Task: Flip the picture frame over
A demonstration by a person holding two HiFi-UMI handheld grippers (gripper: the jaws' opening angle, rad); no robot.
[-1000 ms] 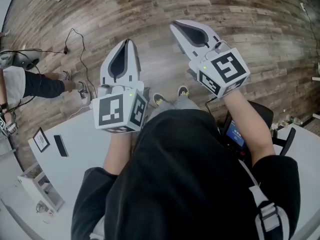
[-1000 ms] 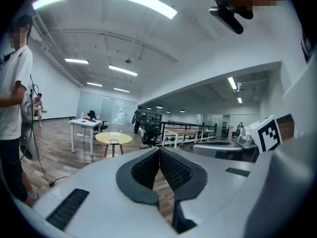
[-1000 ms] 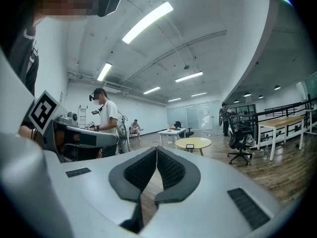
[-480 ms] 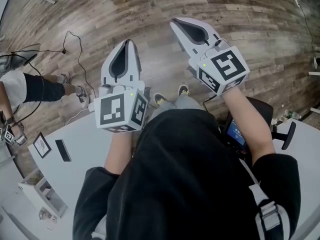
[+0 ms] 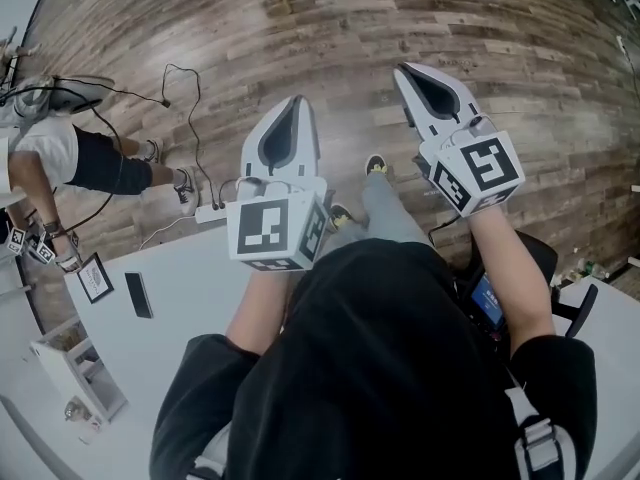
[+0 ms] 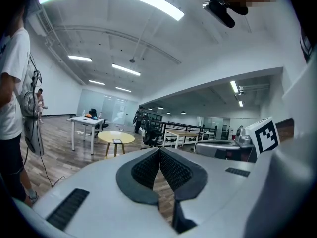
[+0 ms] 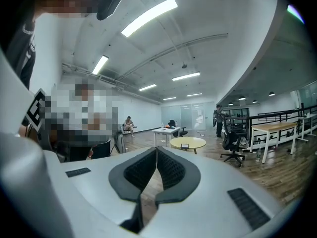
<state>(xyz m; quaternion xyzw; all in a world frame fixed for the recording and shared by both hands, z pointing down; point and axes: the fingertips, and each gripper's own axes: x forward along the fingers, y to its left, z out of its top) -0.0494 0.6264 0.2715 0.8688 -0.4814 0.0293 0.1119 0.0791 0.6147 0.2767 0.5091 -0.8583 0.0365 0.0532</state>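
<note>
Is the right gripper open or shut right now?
Shut: the white right gripper has its black ribbed pads meeting at the tips, nothing between them.

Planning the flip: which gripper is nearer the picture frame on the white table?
The left gripper: the picture frame lies near the left edge of the table, on that gripper's side; the right gripper is farther off.

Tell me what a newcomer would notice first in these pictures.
Two white tongs with black-and-white marker cubes dominate the head view. The left tongs and the right tongs are held out over the wood floor, both shut and empty. The small picture frame lies well away from them at the corner of the white table, lower left, with a bystander standing beyond it.
</note>
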